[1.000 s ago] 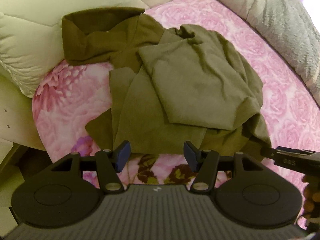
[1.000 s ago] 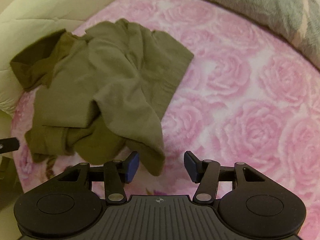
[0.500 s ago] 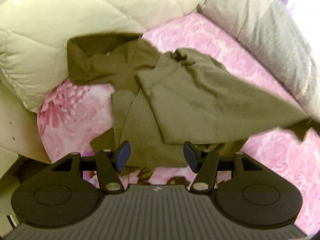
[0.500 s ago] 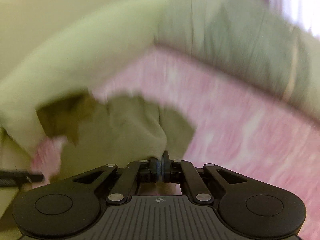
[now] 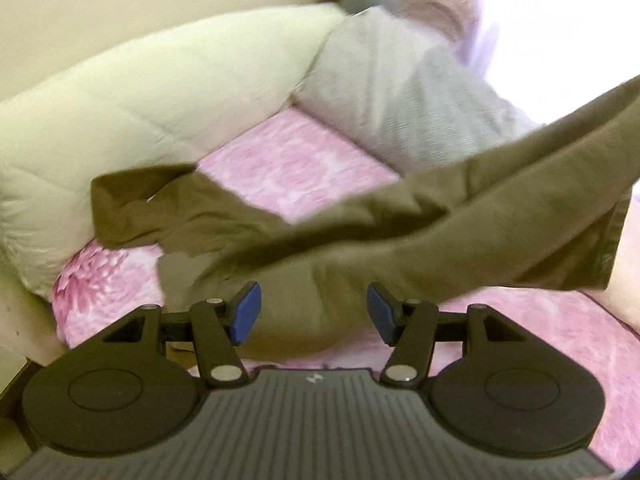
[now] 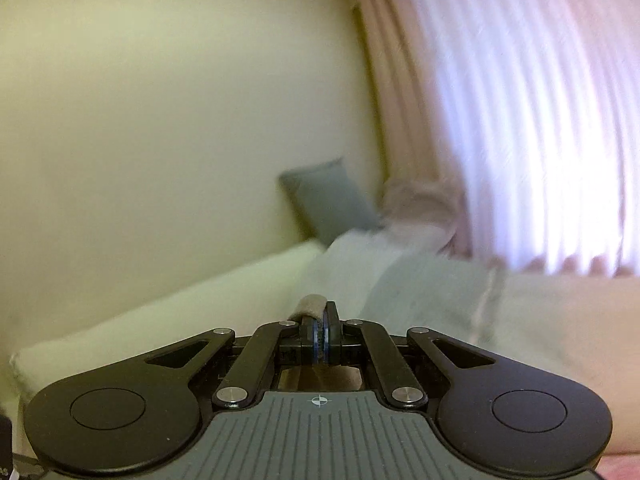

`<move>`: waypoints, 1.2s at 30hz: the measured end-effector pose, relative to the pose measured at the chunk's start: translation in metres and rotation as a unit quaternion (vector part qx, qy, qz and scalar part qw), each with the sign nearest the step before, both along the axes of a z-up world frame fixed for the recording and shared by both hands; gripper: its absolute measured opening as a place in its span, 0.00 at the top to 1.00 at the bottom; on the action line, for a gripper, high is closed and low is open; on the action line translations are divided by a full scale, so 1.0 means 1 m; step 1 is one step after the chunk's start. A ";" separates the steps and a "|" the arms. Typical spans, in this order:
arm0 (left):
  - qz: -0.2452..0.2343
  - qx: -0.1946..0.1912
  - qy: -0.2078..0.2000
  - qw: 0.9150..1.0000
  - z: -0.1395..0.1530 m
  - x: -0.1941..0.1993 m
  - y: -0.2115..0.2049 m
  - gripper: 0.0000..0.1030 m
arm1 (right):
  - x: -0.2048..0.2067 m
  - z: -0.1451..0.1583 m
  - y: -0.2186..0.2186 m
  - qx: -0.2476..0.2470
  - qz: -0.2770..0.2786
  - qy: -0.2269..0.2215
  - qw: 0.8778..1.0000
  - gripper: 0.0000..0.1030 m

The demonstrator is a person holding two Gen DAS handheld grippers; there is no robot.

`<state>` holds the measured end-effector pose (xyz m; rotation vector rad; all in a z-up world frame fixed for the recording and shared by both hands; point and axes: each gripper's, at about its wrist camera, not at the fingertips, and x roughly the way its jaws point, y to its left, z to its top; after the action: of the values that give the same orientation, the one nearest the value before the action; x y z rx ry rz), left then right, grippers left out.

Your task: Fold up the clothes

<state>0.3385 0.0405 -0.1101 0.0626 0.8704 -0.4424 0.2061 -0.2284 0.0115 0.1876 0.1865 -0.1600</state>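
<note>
An olive-green garment (image 5: 420,236) stretches from the bed up toward the upper right in the left wrist view, one end still lying by the cream quilt. My left gripper (image 5: 314,312) is open just in front of the garment's lower part, with nothing between its blue pads. In the right wrist view my right gripper (image 6: 321,330) is shut on a small fold of the garment (image 6: 310,307), held high and facing the wall; the remainder of the cloth hangs below, out of that view.
The bed has a pink rose-print sheet (image 5: 288,168). A cream quilt (image 5: 160,108) lies at the left, a grey blanket (image 5: 404,96) behind. A grey pillow (image 6: 328,200) leans on the wall beside bright curtains (image 6: 540,120).
The right gripper closed on the garment's edge and lifted it high to the right, pulling the cloth off the bed. The left gripper stayed open and tilted upward.
</note>
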 end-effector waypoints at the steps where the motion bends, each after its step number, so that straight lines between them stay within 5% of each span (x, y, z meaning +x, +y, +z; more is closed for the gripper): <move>1: -0.010 -0.005 -0.008 1.000 0.008 -0.011 -0.005 0.47 | -0.017 0.009 -0.004 -0.005 -0.007 -0.007 1.000 0.99; 8: -0.077 -0.039 -0.055 0.995 0.057 -0.092 -0.046 0.47 | -0.153 0.055 -0.025 -0.036 -0.068 -0.050 0.996 0.99; 17: -0.138 -0.094 -0.066 0.984 0.078 -0.201 -0.119 0.47 | -0.322 0.114 -0.064 -0.095 -0.154 -0.073 0.981 0.99; 27: -0.225 -0.115 -0.052 0.966 0.080 -0.298 -0.188 0.47 | -0.405 0.128 -0.125 -0.092 -0.180 0.034 0.979 0.99; 36: -0.250 -0.118 -0.052 0.960 0.083 -0.329 -0.208 0.47 | -0.463 0.187 -0.156 -0.065 -0.201 -0.034 0.977 0.99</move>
<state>0.0095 -0.1677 -0.0270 0.0855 0.6877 -1.0059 -0.2566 -0.3843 0.1982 0.0986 0.0670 -0.5665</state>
